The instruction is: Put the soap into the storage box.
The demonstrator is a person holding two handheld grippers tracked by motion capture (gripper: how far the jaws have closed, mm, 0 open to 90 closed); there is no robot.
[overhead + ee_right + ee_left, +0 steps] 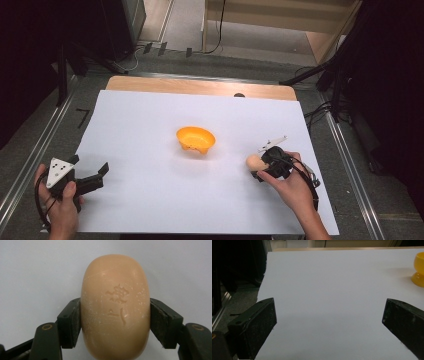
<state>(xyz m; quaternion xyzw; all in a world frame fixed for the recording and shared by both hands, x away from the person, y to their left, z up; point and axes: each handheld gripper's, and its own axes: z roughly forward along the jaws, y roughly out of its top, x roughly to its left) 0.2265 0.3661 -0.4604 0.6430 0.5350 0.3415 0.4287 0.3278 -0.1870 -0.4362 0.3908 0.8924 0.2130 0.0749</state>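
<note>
While clamped, soap (115, 312) amid bare sheet (37, 270)

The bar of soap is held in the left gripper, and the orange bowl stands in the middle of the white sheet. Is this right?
Not quite: the right gripper holds the bar of soap, as the right gripper view shows. The orange bowl does stand mid-sheet.

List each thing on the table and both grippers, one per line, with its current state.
left gripper: open, jaws wide apart, nothing between them, at the left edge of the white sheet.
right gripper: shut on the soap bar, jaws pressing its two sides.
soap bar: clamped, stamped face toward the camera.
orange bowl: upright, apparently empty, standing alone mid-sheet.
white sheet: flat, covering the tabletop.
</note>
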